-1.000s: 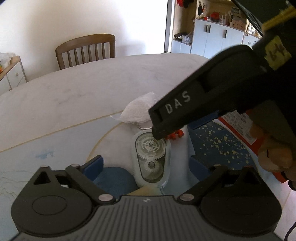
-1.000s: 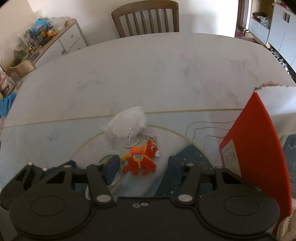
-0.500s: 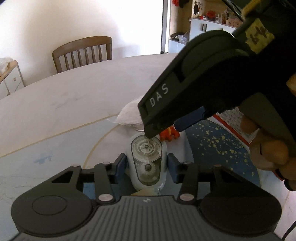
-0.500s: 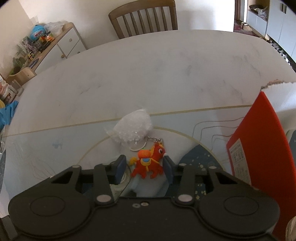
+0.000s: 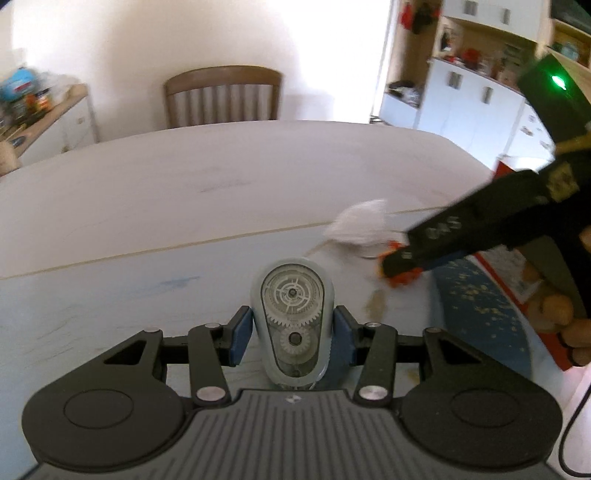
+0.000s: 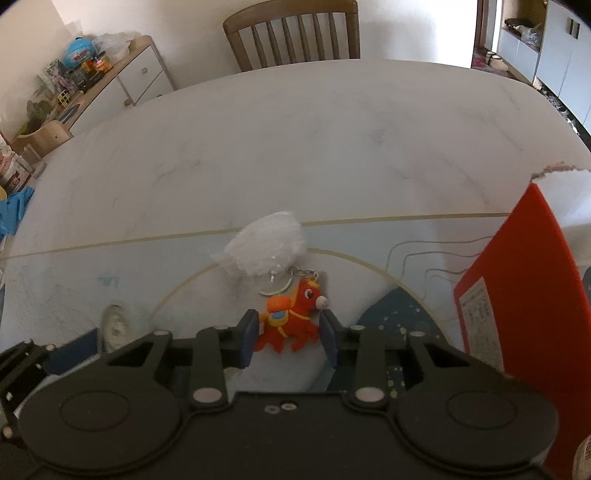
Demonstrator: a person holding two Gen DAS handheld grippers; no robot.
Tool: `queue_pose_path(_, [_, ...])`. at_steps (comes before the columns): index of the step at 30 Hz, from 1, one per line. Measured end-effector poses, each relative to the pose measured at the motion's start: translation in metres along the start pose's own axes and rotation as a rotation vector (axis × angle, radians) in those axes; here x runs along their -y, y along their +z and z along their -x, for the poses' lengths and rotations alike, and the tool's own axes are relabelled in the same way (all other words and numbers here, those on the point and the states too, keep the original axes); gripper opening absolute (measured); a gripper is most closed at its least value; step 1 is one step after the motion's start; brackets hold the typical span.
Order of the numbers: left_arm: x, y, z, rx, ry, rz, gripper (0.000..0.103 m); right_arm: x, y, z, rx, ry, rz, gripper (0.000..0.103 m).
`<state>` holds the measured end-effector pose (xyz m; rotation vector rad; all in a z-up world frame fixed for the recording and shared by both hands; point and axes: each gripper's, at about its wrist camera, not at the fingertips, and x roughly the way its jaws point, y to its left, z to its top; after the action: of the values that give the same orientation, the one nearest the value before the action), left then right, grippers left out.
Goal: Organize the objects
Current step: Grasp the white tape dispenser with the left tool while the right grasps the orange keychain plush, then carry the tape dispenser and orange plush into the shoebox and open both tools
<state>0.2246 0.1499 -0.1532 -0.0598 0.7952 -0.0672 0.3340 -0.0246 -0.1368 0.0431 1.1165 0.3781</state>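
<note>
The left gripper [image 5: 292, 332] clamps the clear oval gear-filled case [image 5: 292, 317], apparently lifted off the pale marble table [image 6: 295, 140]. On that table, the right gripper [image 6: 288, 338] is closing around the red rubber horse keychain [image 6: 291, 317], beside a white crumpled bag [image 6: 267, 243].

Home dining room — wooden chair [image 6: 291, 33], toy-cluttered sideboard [image 6: 92, 77]

white wall [image 5: 110, 44] | wooden chair [image 6: 291, 35] | marble table [image 6: 295, 147] | white cabinets [image 5: 465, 96]

The left gripper [image 5: 293, 328] has clamped the gear case [image 5: 292, 317] and lifted it toward nine o'clock; the right gripper [image 6: 289, 338] is closing around the toy horse [image 6: 291, 317].
</note>
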Motion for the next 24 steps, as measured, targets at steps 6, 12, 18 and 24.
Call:
queue_pose_path(6, [-0.019,-0.002,0.006,-0.023,0.038,0.040,0.047,-0.006,0.000,-0.001,-0.010,-0.026,0.058,0.038])
queue_pose_path(12, [-0.036,-0.003,0.011,-0.036,0.008,0.122,0.047,-0.009,-0.003,0.000,-0.007,-0.037,0.114,0.034])
queue_pose_path(18, [-0.044,0.005,0.024,-0.019,0.011,0.140,0.047,-0.002,-0.012,0.017,-0.013,0.001,0.099,0.034])
queue_pose_path(24, [-0.053,0.019,0.042,-0.010,-0.024,0.188,0.047,-0.002,-0.023,0.050,0.009,0.044,0.094,0.034])
